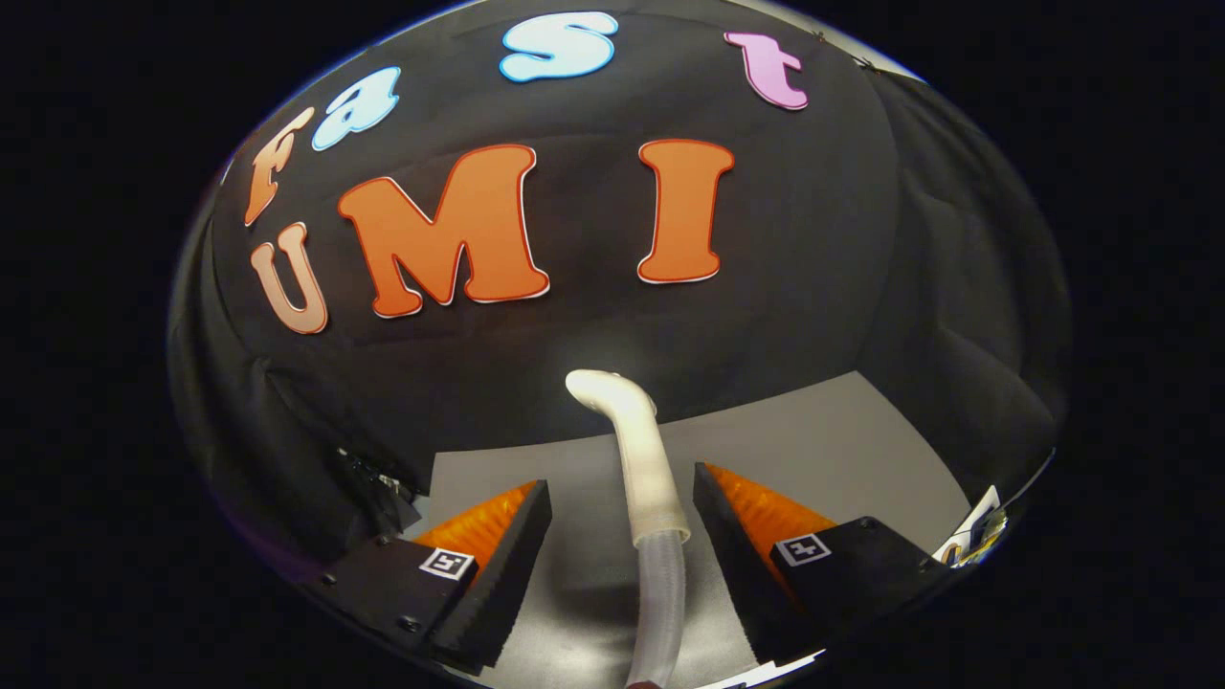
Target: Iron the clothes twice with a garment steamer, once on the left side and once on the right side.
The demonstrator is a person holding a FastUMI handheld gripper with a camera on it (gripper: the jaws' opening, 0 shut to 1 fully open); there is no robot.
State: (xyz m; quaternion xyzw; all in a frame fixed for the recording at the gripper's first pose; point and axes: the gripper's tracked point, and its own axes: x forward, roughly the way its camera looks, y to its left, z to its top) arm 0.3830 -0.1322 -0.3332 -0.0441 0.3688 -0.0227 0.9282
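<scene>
A white garment steamer wand point(643, 459) stands upright between my fingers, its curved head point(601, 385) bending to the left against the black cloth wall. Below the wand a ribbed, clear hose point(662, 598) runs down toward the camera. My gripper point(622, 476) is open around the wand. The right finger point(729, 536) lies close beside the wand, and the left finger point(512, 550) stands clearly apart from it. Whether the right finger touches the wand I cannot tell.
A grey tabletop point(823, 450) stretches beyond the fingers to the black cloth wall point(813, 249), which hangs in folds on both sides. A small printed object point(971, 536) shows at the far right by the table's edge.
</scene>
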